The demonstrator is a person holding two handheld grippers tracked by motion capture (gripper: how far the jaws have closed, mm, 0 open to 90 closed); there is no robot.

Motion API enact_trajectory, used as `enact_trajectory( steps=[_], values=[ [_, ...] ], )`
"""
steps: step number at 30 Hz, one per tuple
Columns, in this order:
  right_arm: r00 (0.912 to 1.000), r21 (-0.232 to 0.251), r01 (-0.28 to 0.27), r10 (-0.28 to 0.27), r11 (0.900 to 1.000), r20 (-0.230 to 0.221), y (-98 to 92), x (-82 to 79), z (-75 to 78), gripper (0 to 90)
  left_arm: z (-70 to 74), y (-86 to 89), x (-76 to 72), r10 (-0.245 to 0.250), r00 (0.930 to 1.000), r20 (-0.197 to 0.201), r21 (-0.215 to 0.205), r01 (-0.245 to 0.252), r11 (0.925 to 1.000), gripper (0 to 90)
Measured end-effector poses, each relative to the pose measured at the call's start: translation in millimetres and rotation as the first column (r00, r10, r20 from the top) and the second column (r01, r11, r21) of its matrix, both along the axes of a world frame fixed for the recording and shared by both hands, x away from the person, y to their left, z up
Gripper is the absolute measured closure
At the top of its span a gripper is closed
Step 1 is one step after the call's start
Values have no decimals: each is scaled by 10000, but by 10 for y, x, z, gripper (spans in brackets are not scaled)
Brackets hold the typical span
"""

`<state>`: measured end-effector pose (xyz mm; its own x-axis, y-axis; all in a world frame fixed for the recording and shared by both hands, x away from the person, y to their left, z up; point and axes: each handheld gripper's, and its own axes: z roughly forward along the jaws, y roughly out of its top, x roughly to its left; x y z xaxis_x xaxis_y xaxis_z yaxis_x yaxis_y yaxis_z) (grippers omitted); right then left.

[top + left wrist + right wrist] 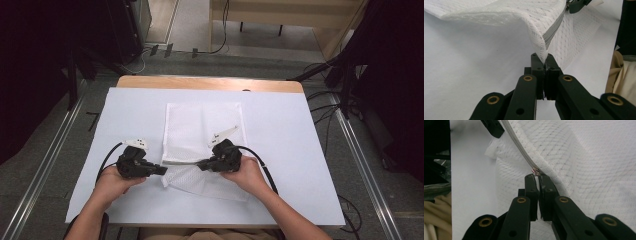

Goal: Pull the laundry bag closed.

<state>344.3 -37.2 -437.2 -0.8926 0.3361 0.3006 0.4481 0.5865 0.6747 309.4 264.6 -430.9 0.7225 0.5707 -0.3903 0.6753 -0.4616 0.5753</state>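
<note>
Tabletop (280, 130): white mesh laundry bag (200, 125) lies flat at frame centre, near edge lifted. Left tool (161, 170) is clenched on the bag's corner fabric, likely anchoring it so the zipper (520, 147) stays taut. Right tool (201, 164) is clenched on the zipper pull (535, 172), apparently to slide it.

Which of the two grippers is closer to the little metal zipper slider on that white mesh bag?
Right. The right gripper pinches at the zipper slider; the left gripper clamps the mesh bag corner at the zipper's far end.

left gripper (159, 170): black body, brass rivets, white top plate
right gripper (202, 164): black, looping black cable
clothing: tan trousers, bare forearms
</note>
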Motion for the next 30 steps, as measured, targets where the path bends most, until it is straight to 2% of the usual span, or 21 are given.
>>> enact_trajectory(
  steps=[3, 7, 13, 16, 21, 25, 30],
  values=[
    [10000, -6, 27, -27, 10000, -8, 2, -2, 1, 882, -1, -3, 5, 13, 9999, -139, 44, -12, 10000, 896],
    [10000, -77, 10, -10, 10000, -58, -4, 4, -11, 882, 1, -17, 9, 125, 9984, -555, 1, -125, 9999, 900],
    [10000, -213, 67, -68, 9998, -21, -22, -5, -18, 883, 30, -37, -5, 289, 9988, -402, 273, -278, 9992, 900],
    [9998, -255, 165, -166, 9995, -67, -61, 4, -27, 883, 28, -33, -1, 263, 9983, -527, 214, -252, 9995, 900],
    [9998, -294, 205, -208, 9994, -81, -74, -14, -35, 883, 28, -33, -5, 196, 9986, -489, 309, -181, 9994, 900],
    [9997, -424, 232, -234, 9988, -48, -94, -6, -50, 883, 25, -11, -1, 346, 9982, -492, 422, -326, 9986, 900],
    [9990, -472, 422, -427, 9980, -109, -165, 4, -51, 883, 24, 13, 0, 412, 9976, -549, 326, -394, 9987, 900]
  ],
)
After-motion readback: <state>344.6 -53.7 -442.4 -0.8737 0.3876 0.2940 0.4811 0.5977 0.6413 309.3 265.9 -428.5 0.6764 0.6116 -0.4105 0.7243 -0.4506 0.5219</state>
